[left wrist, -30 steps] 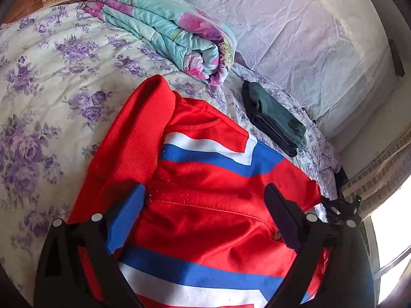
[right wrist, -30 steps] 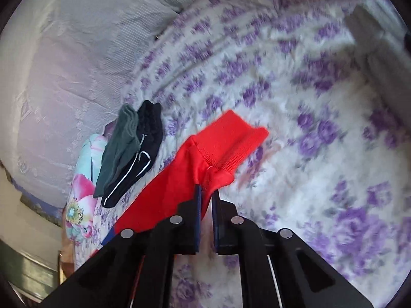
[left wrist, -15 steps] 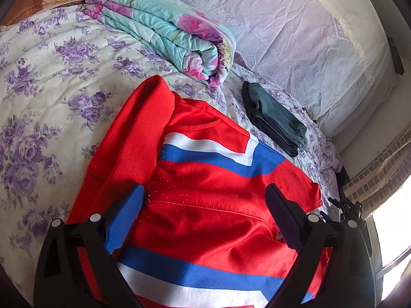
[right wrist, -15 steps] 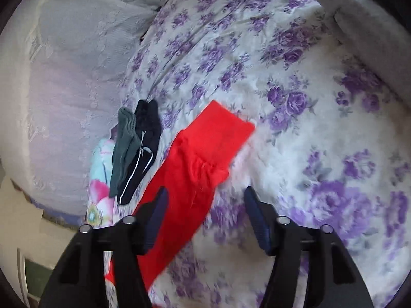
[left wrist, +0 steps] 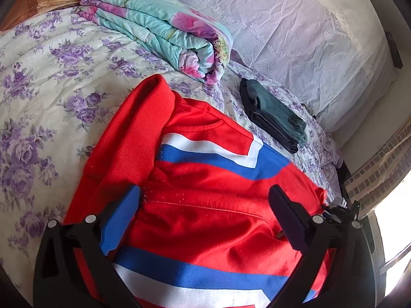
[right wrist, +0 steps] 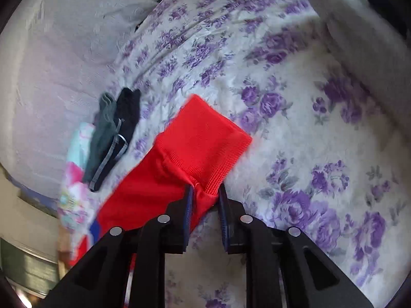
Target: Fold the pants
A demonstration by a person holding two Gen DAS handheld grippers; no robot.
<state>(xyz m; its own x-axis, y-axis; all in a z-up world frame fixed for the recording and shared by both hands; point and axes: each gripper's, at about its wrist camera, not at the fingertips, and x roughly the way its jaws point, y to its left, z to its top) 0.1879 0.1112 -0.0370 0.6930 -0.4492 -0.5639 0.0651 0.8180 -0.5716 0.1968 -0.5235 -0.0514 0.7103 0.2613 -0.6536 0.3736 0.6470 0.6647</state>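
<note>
Two grippers are at work over the red pants (left wrist: 210,205), which lie spread on the bed (left wrist: 46,82) with blue and white stripes across them. The left gripper (left wrist: 205,218) hangs just above the broad striped part, jaws spread wide and holding nothing. The right gripper (right wrist: 205,192) is at the ribbed cuff (right wrist: 205,138) of a leg; its jaws have just been closing, and a bunch of red cloth sits between them, the pads pressing on it from both sides as far as the slightly blurred view shows.

The step in hand looks like taking hold of the leg end to start a fold. The next move probably calls for lifting the cuff and carrying it over toward the waist, while the left gripper either pins or grasps the striped body so the cloth does not drag.

Room is fair. Open floral sheet lies beyond and beside the cuff. On the far side a small dark stack (left wrist: 274,118) of folded clothes sits near the pants, and a folded quilt (left wrist: 164,28) lies just past them, so a fold swung that way has less margin. The bed edge falls away close on the left gripper's right side.
</note>
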